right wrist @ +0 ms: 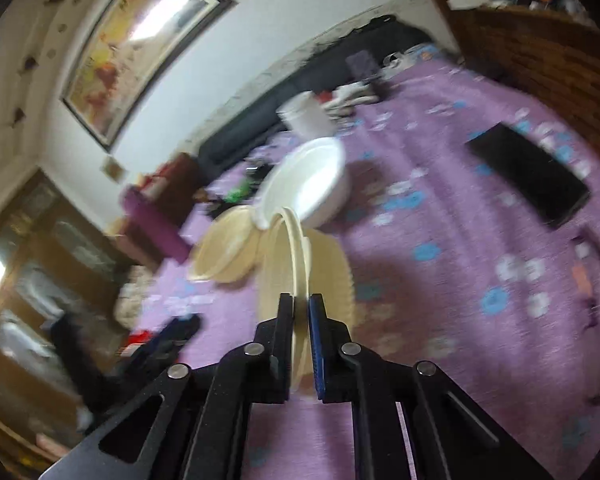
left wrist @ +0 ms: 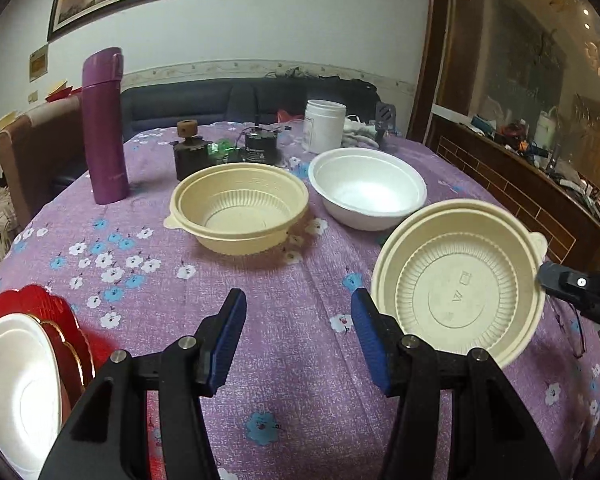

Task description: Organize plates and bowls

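Note:
My right gripper is shut on the rim of a cream ribbed bowl and holds it tilted on edge above the table; the same bowl faces the left wrist view at the right, with the right gripper at its rim. My left gripper is open and empty over the purple floral cloth. A second cream bowl and a white bowl stand upright behind it. A white plate lies on red plates at the lower left.
A purple flask, a dark jar, a small black device and a white tub stand along the far side. A black phone lies on the cloth at the right. A wooden cabinet borders the table's right side.

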### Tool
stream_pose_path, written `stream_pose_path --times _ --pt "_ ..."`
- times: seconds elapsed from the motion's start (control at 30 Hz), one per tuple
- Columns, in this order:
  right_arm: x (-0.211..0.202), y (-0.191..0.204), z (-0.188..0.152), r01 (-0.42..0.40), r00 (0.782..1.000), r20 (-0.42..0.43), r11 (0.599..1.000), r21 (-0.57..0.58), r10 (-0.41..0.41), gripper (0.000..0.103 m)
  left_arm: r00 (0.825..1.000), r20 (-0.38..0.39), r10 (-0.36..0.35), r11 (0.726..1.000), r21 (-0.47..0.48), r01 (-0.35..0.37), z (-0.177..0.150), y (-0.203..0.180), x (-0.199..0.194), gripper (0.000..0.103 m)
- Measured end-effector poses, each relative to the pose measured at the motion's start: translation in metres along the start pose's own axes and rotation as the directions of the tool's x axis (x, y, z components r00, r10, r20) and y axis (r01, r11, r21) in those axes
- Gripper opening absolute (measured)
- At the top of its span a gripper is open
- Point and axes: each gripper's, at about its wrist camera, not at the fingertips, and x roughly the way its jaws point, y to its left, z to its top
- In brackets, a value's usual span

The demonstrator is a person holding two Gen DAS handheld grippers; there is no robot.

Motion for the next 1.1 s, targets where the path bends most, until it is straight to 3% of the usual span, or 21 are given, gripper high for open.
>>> stream_pose_path --times 0.13,0.23,0.27,0.4,0.47,0.6,0.67,0.73,0.77,0.87,1.1 --pt "-0.006 -0.007 -0.005 0.095 0.995 0.025 0.995 -0.039 -0.094 0.024 1.000 -0.014 -0.004 1.000 0.024 0.005 -0.002 -0.005 0.003 0.053" --pt "-0.023 -0.002 -0.006 0.124 0.987 0.110 0.989 -0.075 -0.115 0.065 1.000 -0.021 -0.006 1.000 0.027 0.007 -0.004 -0.007 0.003 0.054" --pt "-0.029 0.001 -0.004 0.132 0.982 0.145 0.987 -0.087 -0.119 0.072 1.000 -0.022 -0.005 1.000 0.029 0.006 -0.004 -0.007 0.004 0.054" --pt "-0.046 0.021 -0.005 0.314 0.933 0.239 0.933 -0.178 -0.268 0.073 1.000 -0.026 -0.003 0.999 0.040 0.004 -0.004 -0.009 0.005 0.054" --pt "-0.049 0.019 -0.005 0.267 0.949 0.214 0.949 -0.165 -0.230 0.074 1.000 -0.025 -0.004 0.999 0.045 0.005 -0.004 -0.010 0.005 0.054" --pt "-0.051 -0.003 -0.006 0.190 0.968 0.174 0.981 -0.032 -0.182 0.072 1.000 -0.023 -0.005 0.999 0.049 0.006 -0.005 -0.011 0.004 0.054" --pt "-0.053 0.000 -0.011 0.239 0.955 0.200 0.968 -0.070 -0.221 0.048 1.000 -0.024 -0.007 0.999 0.053 0.009 -0.006 -0.012 0.004 0.054" --pt "-0.057 0.010 -0.018 0.356 0.914 0.255 0.926 -0.128 -0.316 0.042 1.000 -0.020 -0.010 0.998 0.059 0.011 -0.006 -0.013 0.002 0.054" --pt "-0.059 0.013 -0.019 0.359 0.911 0.267 0.922 -0.143 -0.314 0.042 1.000 -0.018 -0.012 0.998 0.061 0.013 -0.006 -0.014 0.002 0.054" --pt "-0.061 0.013 -0.020 0.288 0.935 0.255 0.947 -0.140 -0.247 0.042 1.000 -0.015 -0.014 0.998 0.067 0.015 -0.006 -0.014 0.001 0.054" --pt "-0.052 0.014 -0.021 0.300 0.942 0.200 0.942 -0.152 -0.268 0.042 1.000 -0.019 -0.004 0.997 0.075 0.006 -0.007 -0.016 0.002 0.054"
